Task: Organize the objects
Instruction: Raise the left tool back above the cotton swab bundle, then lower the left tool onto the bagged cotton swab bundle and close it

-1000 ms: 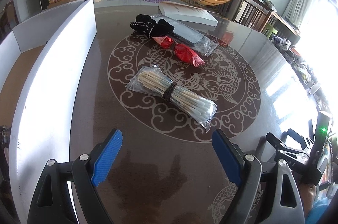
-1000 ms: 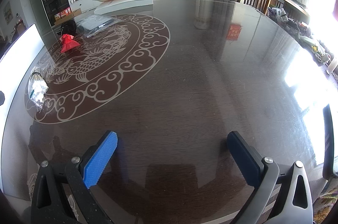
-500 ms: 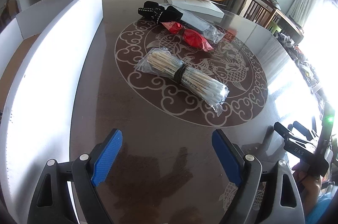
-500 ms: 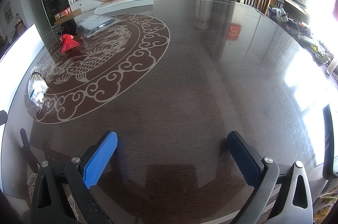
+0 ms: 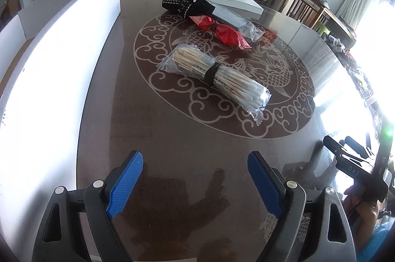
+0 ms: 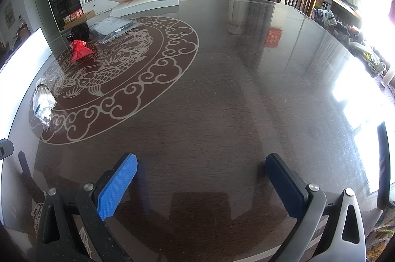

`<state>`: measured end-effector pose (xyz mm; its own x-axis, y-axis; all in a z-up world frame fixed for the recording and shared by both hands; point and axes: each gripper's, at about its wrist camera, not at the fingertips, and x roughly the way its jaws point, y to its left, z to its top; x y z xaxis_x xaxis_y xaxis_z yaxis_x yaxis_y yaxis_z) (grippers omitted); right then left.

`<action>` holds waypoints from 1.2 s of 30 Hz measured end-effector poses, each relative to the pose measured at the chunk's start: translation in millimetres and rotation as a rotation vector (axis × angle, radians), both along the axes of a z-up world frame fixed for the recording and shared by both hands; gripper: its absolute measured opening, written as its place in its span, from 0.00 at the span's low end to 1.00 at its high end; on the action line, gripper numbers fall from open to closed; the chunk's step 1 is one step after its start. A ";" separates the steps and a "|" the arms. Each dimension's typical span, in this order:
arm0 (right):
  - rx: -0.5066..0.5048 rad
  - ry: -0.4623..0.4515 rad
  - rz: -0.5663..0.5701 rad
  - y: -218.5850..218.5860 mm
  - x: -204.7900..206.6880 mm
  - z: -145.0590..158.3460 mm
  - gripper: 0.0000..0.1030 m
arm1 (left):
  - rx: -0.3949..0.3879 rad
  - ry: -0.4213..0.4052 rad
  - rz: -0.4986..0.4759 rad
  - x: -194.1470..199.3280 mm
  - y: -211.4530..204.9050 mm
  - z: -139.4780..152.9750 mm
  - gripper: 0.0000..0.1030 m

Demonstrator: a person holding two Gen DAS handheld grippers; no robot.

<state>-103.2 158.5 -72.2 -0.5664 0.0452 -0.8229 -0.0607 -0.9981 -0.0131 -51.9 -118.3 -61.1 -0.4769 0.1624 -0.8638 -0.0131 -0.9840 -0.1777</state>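
The left wrist view looks low across the table [image 5: 98, 94] from its near edge, toward the white box wall [image 5: 49, 79]. The right wrist view faces the table's open middle; both share the chopstick bundle [image 5: 214, 74] [image 6: 44, 101].

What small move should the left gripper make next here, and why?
Probably ease the left gripper forward toward the bagged bundle of sticks. It is open and empty, the bundle is the nearest item straight ahead on the table, and bare tabletop separates them. The right gripper, also open, faces bare table.
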 end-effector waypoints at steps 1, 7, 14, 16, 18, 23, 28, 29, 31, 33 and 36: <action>0.000 0.000 0.000 -0.2 0.2 0.0 1.00 | 0.000 -0.001 0.000 0.3 0.0 -0.4 0.84; 0.000 0.000 0.000 -0.2 0.1 -0.1 1.00 | 0.000 -0.004 -0.002 1.0 0.5 -2.0 0.84; 0.000 0.000 0.000 -0.4 0.3 -0.3 1.00 | -0.003 0.001 -0.008 0.7 2.2 -1.2 0.84; 0.000 0.000 0.000 -0.1 -0.2 -0.3 1.00 | -0.003 0.000 -0.008 1.0 1.9 -1.8 0.84; 0.000 0.000 0.001 -0.1 -0.2 -0.3 1.00 | -0.002 -0.003 -0.008 1.1 2.0 -3.2 0.84; 0.000 0.000 0.001 -0.1 -0.3 -0.4 1.00 | 0.000 -0.008 -0.004 2.4 1.5 -5.9 0.84; 0.000 0.000 0.001 -0.3 -0.2 -0.5 1.00 | 0.001 -0.007 -0.005 2.8 1.6 -6.3 0.84; 0.000 0.000 0.001 -0.1 -0.4 -0.5 1.00 | 0.000 -0.007 -0.006 2.9 1.6 -6.4 0.84; 0.000 0.000 0.001 -0.3 -0.2 -0.5 1.00 | 0.002 -0.008 -0.006 3.3 2.2 -7.5 0.84; 0.000 0.000 0.001 -0.2 -0.4 -0.5 1.00 | 0.004 -0.011 -0.007 4.0 2.8 -9.1 0.84; 0.000 0.000 0.001 -0.6 0.0 -0.6 1.00 | 0.005 -0.016 -0.009 4.7 3.5 -12.1 0.84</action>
